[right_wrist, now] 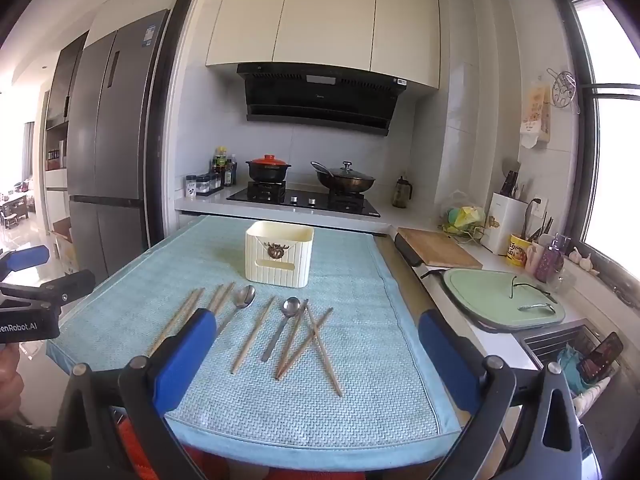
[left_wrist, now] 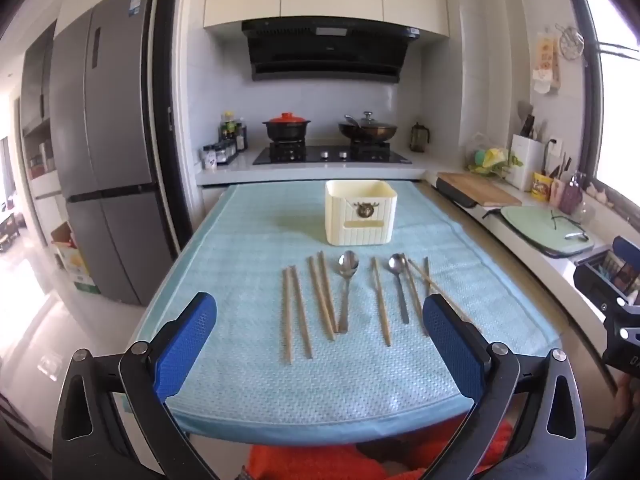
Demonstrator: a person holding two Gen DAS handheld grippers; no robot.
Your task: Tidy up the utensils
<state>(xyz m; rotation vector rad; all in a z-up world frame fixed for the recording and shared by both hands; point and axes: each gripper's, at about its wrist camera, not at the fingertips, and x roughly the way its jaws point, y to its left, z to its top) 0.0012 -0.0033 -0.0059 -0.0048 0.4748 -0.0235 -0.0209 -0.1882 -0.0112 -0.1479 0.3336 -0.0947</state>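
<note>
Both hand-held grippers, left [left_wrist: 320,336] and right [right_wrist: 318,344], spread empty short of the holder [left_wrist: 361,213]; chopsticks [left_wrist: 297,312] lie lengthwise toward it, left nearer.

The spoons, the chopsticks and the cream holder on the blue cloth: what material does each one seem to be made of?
The spoons look like polished metal, probably stainless steel: grey and shiny, with bright reflections in the bowls. The chopsticks seem to be wood or bamboo: matte, light tan, no shine. The holder looks like moulded plastic: smooth cream surface with ribbed walls. The cloth is a woven textile with a waffle-like texture.
</note>
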